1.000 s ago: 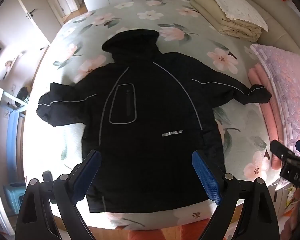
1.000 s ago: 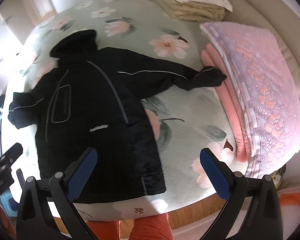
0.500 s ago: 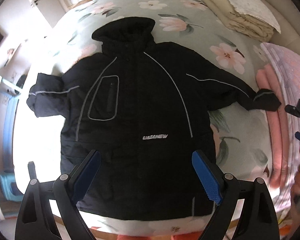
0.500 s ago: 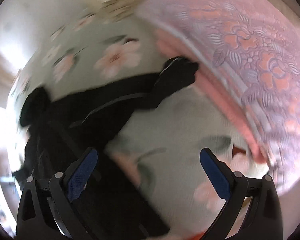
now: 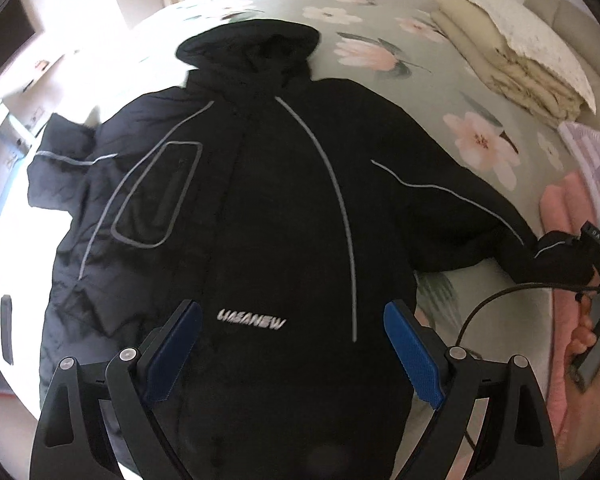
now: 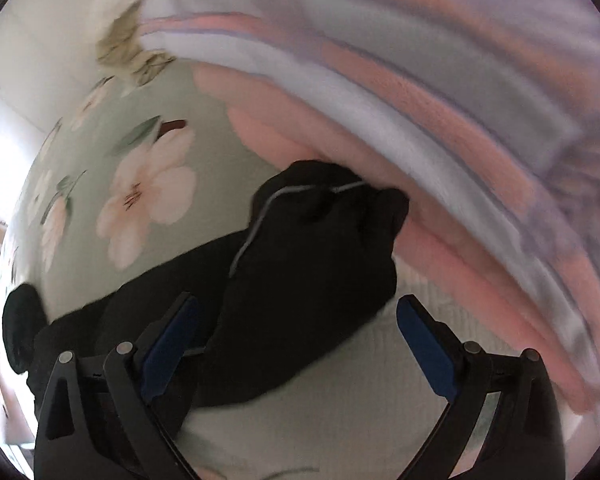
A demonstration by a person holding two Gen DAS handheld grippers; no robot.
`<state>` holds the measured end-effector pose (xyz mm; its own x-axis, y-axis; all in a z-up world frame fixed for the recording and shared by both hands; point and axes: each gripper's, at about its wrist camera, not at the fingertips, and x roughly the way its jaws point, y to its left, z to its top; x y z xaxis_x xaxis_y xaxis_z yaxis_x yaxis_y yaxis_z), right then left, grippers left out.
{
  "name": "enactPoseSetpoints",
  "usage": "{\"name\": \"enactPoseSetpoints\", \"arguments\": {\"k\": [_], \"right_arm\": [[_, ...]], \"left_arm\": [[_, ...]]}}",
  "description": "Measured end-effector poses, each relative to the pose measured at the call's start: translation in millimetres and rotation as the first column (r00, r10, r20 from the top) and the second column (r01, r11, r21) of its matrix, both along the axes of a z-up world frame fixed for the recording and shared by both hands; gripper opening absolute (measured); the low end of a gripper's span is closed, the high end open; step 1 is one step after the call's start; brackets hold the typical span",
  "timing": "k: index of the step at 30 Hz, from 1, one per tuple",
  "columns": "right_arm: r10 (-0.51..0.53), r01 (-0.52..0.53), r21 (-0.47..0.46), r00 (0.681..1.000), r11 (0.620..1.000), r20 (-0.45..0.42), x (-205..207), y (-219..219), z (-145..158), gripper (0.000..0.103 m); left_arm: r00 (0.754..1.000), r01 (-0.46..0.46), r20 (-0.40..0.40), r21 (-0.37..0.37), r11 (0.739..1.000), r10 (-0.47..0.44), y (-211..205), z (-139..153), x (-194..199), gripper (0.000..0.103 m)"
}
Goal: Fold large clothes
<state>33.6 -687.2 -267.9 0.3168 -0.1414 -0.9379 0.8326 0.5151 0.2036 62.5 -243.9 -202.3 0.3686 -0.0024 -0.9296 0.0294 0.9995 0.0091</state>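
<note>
A large black hooded jacket (image 5: 260, 208) with grey piping lies face up and spread flat on a floral bed (image 5: 440, 72). My left gripper (image 5: 296, 344) is open above its lower front, near the white logo. My right gripper (image 6: 296, 344) is open, close over the cuff of the jacket's right-hand sleeve (image 6: 316, 248), which lies against a pink blanket. In the left wrist view the right gripper's body (image 5: 596, 248) shows at that cuff. The other sleeve (image 5: 60, 176) is bunched at the left.
A folded pink and lilac blanket (image 6: 440, 120) lies along the bed's right side. A folded cream quilt (image 5: 516, 56) sits at the far right corner. A cable (image 5: 500, 304) runs from the right gripper. Wardrobe doors stand behind the bed.
Both grippers moved in closer. The left one went lower over the jacket body. The right one swung right and down to the sleeve cuff. Both stayed open.
</note>
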Motion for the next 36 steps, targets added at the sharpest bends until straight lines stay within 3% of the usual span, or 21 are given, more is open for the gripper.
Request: {"name": "enactPoseSetpoints", "arguments": {"k": [2, 5, 6, 8, 9, 12, 15, 17, 19, 21, 24, 25, 28, 31, 36], "right_arm": [[0.000, 0.000, 0.008, 1.000, 1.000, -0.002, 5.7, -12.8, -11.8, 0.092], [0.038, -0.038, 0.005, 0.999, 0.999, -0.024, 13.9, -19.0, -21.5, 0.058], [0.060, -0.060, -0.006, 0.998, 0.998, -0.026, 14.0, -15.1, -19.9, 0.040], [0.163, -0.167, -0.074, 0.985, 0.983, -0.059, 22.0, 2.4, -7.0, 0.021], [0.197, -0.202, -0.096, 0.979, 0.975, -0.060, 23.8, 9.7, 0.9, 0.018], [0.303, -0.307, -0.254, 0.951, 0.917, -0.056, 24.2, 35.0, 49.5, 0.013], [0.332, -0.305, -0.445, 0.943, 0.842, -0.019, 17.8, 36.5, 118.0, 0.012], [0.346, -0.283, -0.486, 0.937, 0.827, 0.043, 13.4, 24.3, 150.7, 0.012], [0.366, -0.287, -0.491, 0.928, 0.823, 0.071, 16.9, 12.5, 166.6, 0.012], [0.371, -0.310, -0.487, 0.928, 0.816, 0.032, 26.5, 6.9, 157.4, 0.012], [0.352, -0.342, -0.440, 0.934, 0.830, -0.063, 37.9, -3.4, 115.4, 0.012], [0.354, -0.355, -0.415, 0.932, 0.838, -0.083, 39.6, -5.5, 98.8, 0.012], [0.341, -0.376, -0.419, 0.927, 0.827, -0.158, 37.4, -1.9, 69.6, 0.012], [0.345, -0.385, -0.421, 0.923, 0.821, -0.170, 30.3, 1.8, 64.9, 0.012], [0.394, -0.423, -0.421, 0.906, 0.803, -0.158, 32.3, 18.3, 74.4, 0.012]], "left_arm": [[0.999, 0.033, 0.000, 0.028, 0.999, -0.033, -13.8, -8.8, 10.4, 0.093], [0.997, 0.070, 0.019, 0.035, 0.997, -0.070, -29.9, -11.5, 23.2, 0.093], [0.996, 0.085, 0.034, 0.046, 0.995, -0.086, -36.8, -13.0, 30.5, 0.093], [0.993, 0.108, 0.049, 0.060, 0.992, -0.111, -47.5, -15.5, 45.3, 0.093], [0.989, 0.135, 0.057, 0.053, 0.989, -0.138, -56.2, -17.0, 57.9, 0.093], [0.972, 0.223, 0.068, 0.027, 0.975, -0.224, -83.0, -23.7, 91.6, 0.093], [0.944, 0.327, 0.054, -0.049, 0.944, -0.325, -122.2, -36.9, 119.2, 0.093], [0.919, 0.392, 0.020, -0.137, 0.909, -0.394, -145.9, -52.4, 128.5, 0.093], [0.912, 0.406, 0.008, -0.162, 0.899, -0.410, -169.4, -71.0, 132.3, 0.093], [0.905, 0.411, -0.040, -0.166, 0.896, -0.423, -183.3, -93.9, 130.4, 0.092], [0.901, 0.391, -0.142, -0.142, 0.909, -0.410, -190.0, -137.3, 129.9, 0.092], [0.901, 0.405, -0.123, -0.113, 0.907, -0.417, -193.4, -143.6, 124.7, 0.093], [0.877, 0.477, -0.074, 0.004, 0.879, -0.475, -209.1, -143.9, 107.4, 0.094], [0.880, 0.469, -0.068, -0.045, 0.882, -0.471, -202.6, -135.7, 103.7, 0.092], [0.914, 0.398, -0.008, -0.160, 0.903, -0.405, -146.8, -92.8, 101.0, 0.090]]}}
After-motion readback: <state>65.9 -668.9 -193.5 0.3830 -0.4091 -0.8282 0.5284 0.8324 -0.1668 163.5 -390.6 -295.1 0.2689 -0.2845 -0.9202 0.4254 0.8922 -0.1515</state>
